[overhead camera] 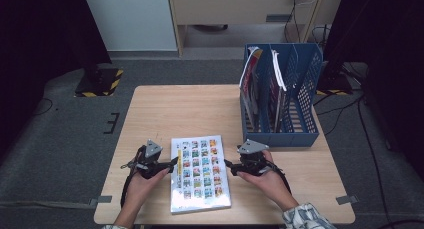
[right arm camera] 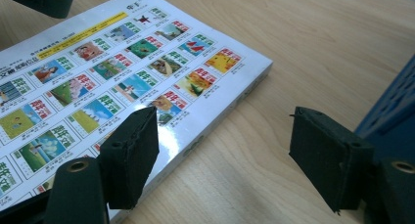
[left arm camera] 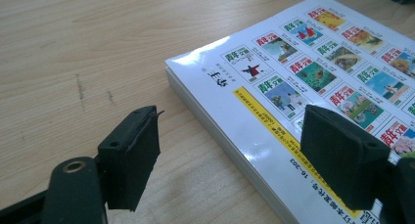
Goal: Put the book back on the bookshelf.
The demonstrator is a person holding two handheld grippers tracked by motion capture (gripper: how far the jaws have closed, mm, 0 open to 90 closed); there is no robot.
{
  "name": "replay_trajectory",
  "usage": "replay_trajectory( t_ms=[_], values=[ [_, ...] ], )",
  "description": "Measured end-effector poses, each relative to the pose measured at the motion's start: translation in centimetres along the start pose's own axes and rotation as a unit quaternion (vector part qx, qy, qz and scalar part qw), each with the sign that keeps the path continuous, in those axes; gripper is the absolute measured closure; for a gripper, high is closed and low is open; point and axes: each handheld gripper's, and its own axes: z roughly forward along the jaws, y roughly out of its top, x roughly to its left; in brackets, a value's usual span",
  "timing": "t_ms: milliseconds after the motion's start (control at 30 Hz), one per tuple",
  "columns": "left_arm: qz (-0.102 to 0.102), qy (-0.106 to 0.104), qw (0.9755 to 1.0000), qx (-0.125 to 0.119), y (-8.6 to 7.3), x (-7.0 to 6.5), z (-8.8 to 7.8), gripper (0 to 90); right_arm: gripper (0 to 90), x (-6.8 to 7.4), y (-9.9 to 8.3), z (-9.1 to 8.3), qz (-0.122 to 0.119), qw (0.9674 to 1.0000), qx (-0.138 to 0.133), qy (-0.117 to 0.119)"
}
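A: High view, item one?
B: Book (overhead camera: 200, 173), glossy cover printed with rows of small pictures, flat on the wooden tabletop (overhead camera: 190, 109) near its front edge. Left hand-held gripper (overhead camera: 172, 165) at the book's left edge, right hand-held gripper (overhead camera: 229, 165) just off its right edge, each in a person's hand. Blue file rack (overhead camera: 295, 96) at the back right, holding upright booklets.

A: Left gripper view?
B: Left hand-held gripper (left arm camera: 230, 158), jaws wide apart, nothing gripped. One jaw stands over bare tabletop (left arm camera: 88, 53), the other over the cover of the book (left arm camera: 303, 77); the book's spine edge runs between them. Whether either pad touches the book, I cannot tell.

A: Right gripper view?
B: Right hand-held gripper (right arm camera: 222, 150), jaws well open, holding nothing. One jaw is over the corner of the book (right arm camera: 122, 72), the other over tabletop (right arm camera: 303, 43) beside the blue file rack (right arm camera: 391, 116). A jaw of the left hand-held gripper (right arm camera: 39, 1) sits at the book's far edge.
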Motion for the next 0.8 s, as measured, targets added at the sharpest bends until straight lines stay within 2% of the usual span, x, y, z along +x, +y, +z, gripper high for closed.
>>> replay_trajectory(
  t_ms=[200, 367, 567, 667, 800],
  values=[
    [-0.001, -0.004, 1.0000, 0.006, -0.1, -0.1, 0.3, 21.8, 28.6, 0.8, -0.1, 1.1, 0.001, 0.9995, 0.026, 0.018],
    [-0.004, -0.011, 0.9999, 0.009, -0.1, -0.1, 0.5, 21.7, 25.9, 1.4, -0.1, 1.8, -0.004, 0.9991, 0.032, 0.026],
    [-0.028, -0.029, 0.9992, 0.006, -0.3, 0.0, 0.8, 21.6, 24.8, 2.3, -0.3, 2.6, -0.010, 0.9981, 0.050, 0.035],
    [-0.025, -0.030, 0.9992, 0.011, -0.3, -0.2, 0.9, 21.4, 24.0, 2.5, -0.3, 3.0, -0.015, 0.9978, 0.055, 0.035],
    [-0.023, -0.034, 0.9990, 0.015, -0.3, -0.4, 1.1, 21.0, 21.6, 2.3, -0.3, 3.2, -0.009, 0.9976, 0.058, 0.036]
  ],
)
